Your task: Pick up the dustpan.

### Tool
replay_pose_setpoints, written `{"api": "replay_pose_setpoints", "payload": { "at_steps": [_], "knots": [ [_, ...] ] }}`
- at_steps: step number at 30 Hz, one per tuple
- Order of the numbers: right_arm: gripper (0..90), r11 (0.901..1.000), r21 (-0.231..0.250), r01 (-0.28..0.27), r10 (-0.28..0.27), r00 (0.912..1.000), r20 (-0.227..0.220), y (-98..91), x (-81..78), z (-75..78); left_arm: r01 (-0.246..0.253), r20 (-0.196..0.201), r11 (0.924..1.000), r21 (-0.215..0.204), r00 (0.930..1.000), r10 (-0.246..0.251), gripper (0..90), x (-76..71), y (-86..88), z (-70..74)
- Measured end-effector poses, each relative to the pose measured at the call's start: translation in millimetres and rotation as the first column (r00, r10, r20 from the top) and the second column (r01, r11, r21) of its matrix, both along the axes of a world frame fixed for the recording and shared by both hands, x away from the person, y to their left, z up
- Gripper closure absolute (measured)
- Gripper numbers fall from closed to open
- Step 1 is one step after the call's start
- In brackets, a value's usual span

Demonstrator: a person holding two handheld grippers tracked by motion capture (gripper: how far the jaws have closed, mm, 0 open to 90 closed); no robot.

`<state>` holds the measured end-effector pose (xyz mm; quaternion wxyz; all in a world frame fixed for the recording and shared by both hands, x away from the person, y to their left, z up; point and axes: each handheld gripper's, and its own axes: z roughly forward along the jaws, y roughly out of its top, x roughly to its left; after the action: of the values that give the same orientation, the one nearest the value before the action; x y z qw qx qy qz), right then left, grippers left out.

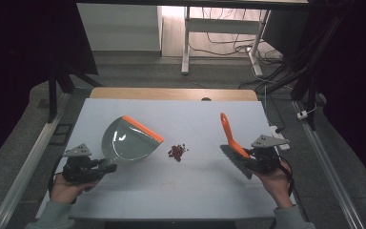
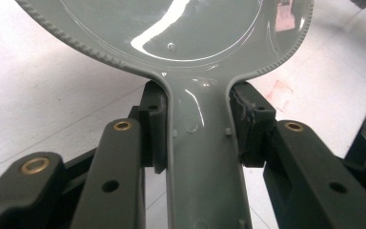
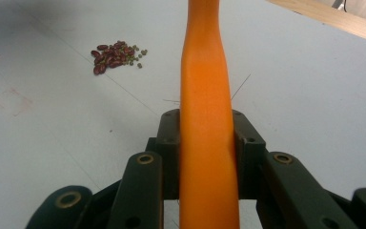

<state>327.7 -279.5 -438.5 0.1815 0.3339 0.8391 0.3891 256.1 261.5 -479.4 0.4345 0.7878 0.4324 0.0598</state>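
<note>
My left gripper (image 1: 106,168) clamps the handle of the glossy grey plastic dustpan (image 1: 126,139) with an orange lip, mouth facing the small pile of red beans and green bits (image 1: 177,152) mid-table to catch them. My right gripper (image 1: 248,160) pinches the orange-handled brush (image 1: 229,138), just right of the pile, placed to sweep leftward.

Your grey dustpan (image 1: 128,140) with its orange lip sits tilted on the white table, mouth facing the small heap of red and green beans (image 1: 177,151). Your brush (image 1: 236,148) stands right of the heap, orange handle slanting up.
</note>
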Motion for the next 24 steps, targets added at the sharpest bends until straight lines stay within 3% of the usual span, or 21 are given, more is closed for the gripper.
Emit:
{"api": "replay_pose_setpoints", "payload": {
  "at_steps": [15, 19, 22, 24],
  "knots": [
    [70.7, 0.9994, 0.021, 0.027, -0.027, 0.9996, 0.009, -3.0, 0.0, 0.9, 0.123, 0.022, 0.9924, 0.001, 0.9922, -0.123, 61.9, -6.4, -2.9, 0.4],
    [70.8, 0.9993, 0.023, 0.029, -0.029, 0.9996, 0.007, -3.2, 0.8, -0.5, 0.130, -0.013, 0.9913, 0.019, 0.9914, -0.130, 61.9, -5.4, -4.3, -1.0],
    [70.7, 0.9994, 0.025, 0.026, -0.026, 0.9996, 0.008, -1.8, 0.5, -0.9, 0.106, -0.057, 0.9934, 0.045, 0.9931, -0.103, 61.9, -2.9, -4.0, -5.6],
    [70.8, 0.9994, 0.026, 0.025, -0.025, 0.9997, 0.007, -0.8, 0.0, -0.8, 0.115, -0.054, 0.9925, 0.041, 0.9922, -0.113, 61.9, -3.1, -3.8, -6.1]
  ]
}}
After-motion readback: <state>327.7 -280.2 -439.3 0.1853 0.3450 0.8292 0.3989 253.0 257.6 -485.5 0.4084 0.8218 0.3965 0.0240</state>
